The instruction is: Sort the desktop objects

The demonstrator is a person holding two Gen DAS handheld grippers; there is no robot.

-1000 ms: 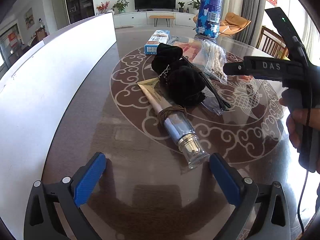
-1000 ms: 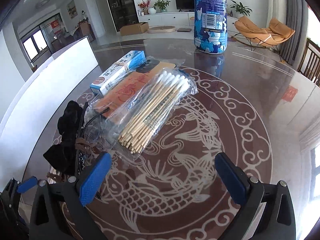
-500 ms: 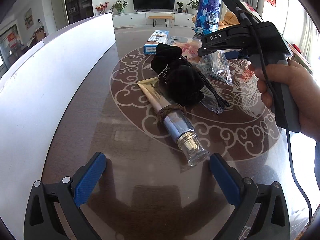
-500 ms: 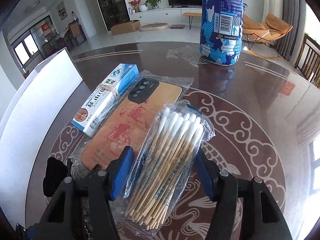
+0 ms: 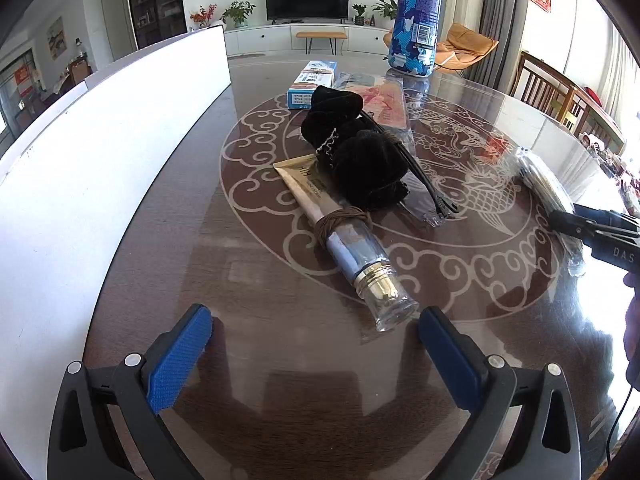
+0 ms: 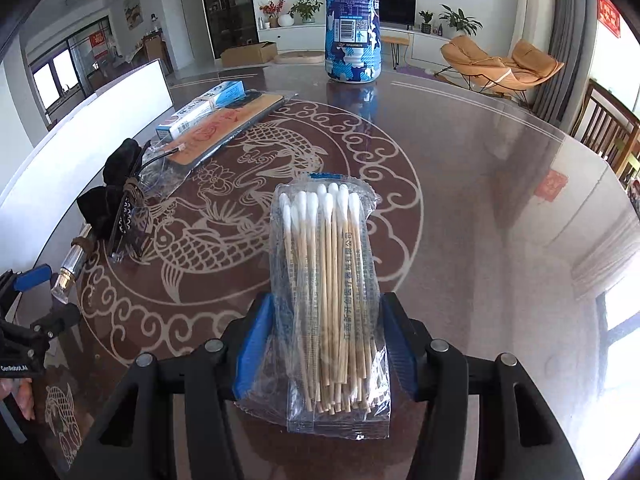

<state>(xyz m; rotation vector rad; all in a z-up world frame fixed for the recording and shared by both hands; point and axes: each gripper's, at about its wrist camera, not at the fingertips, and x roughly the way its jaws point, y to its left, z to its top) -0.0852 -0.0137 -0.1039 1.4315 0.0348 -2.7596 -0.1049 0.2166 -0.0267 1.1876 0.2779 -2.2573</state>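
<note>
Right gripper (image 6: 326, 354) carrying off the swab pack (image 6: 330, 300)

Its jaws are pinching the clear pack by its lower half, the cotton tips pointing to 12 o'clock, clear of the pile at 10 o'clock; it is probably heading for a sorting spot, so the next move is calling for a steady set-down on the bench (image 6: 480, 208). The left gripper (image 5: 316, 354) is hovering, jaws spread and empty, before the tube (image 5: 348, 240).

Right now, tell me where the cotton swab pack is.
In the right wrist view, the cotton swab pack sits clamped in the right claw, right of the black pouch.
</note>
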